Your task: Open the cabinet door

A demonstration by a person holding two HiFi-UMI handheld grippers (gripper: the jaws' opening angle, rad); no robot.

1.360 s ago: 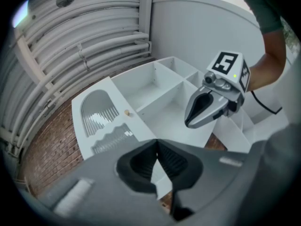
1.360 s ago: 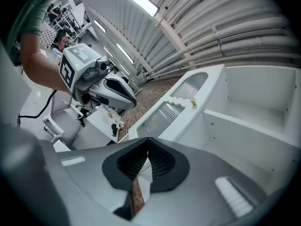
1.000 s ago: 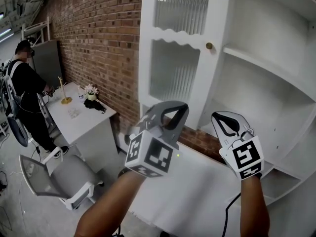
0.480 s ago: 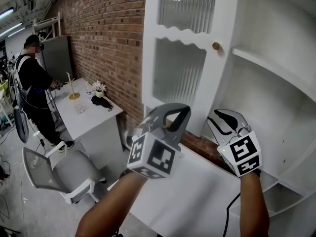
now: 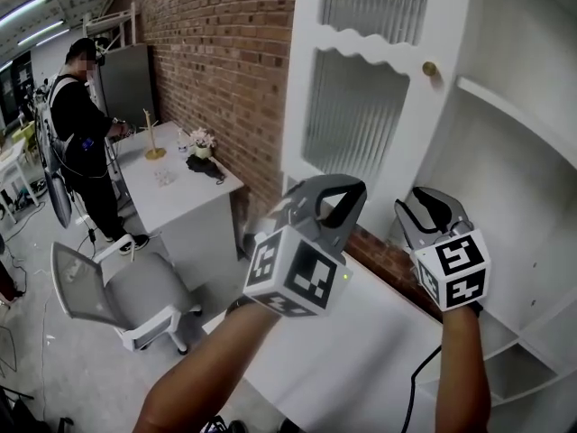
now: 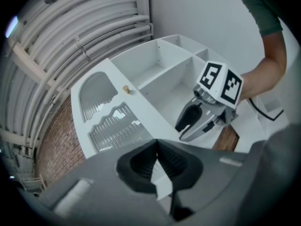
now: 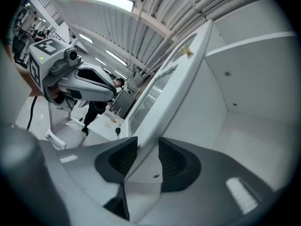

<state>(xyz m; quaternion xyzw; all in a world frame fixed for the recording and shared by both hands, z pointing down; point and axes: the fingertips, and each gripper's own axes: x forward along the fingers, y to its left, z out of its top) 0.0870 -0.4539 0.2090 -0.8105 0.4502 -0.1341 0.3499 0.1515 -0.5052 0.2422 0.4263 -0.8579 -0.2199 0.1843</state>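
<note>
Right gripper (image 5: 433, 197): jaws spread wide and just been opening. The lower free edge of the cabinet door (image 5: 403, 142) stands in the gap, but we see no pad pressing on it. We read this as a let-go, the grip no longer being needed. Left gripper (image 5: 347, 184): tips together, nothing between them, held beside the right and apart from the door — idle, in our judgement. The door stands swung well out from the cabinet (image 5: 514, 120), its brass knob (image 5: 430, 69) near the free edge and bare shelves exposed — task all but done.
</note>
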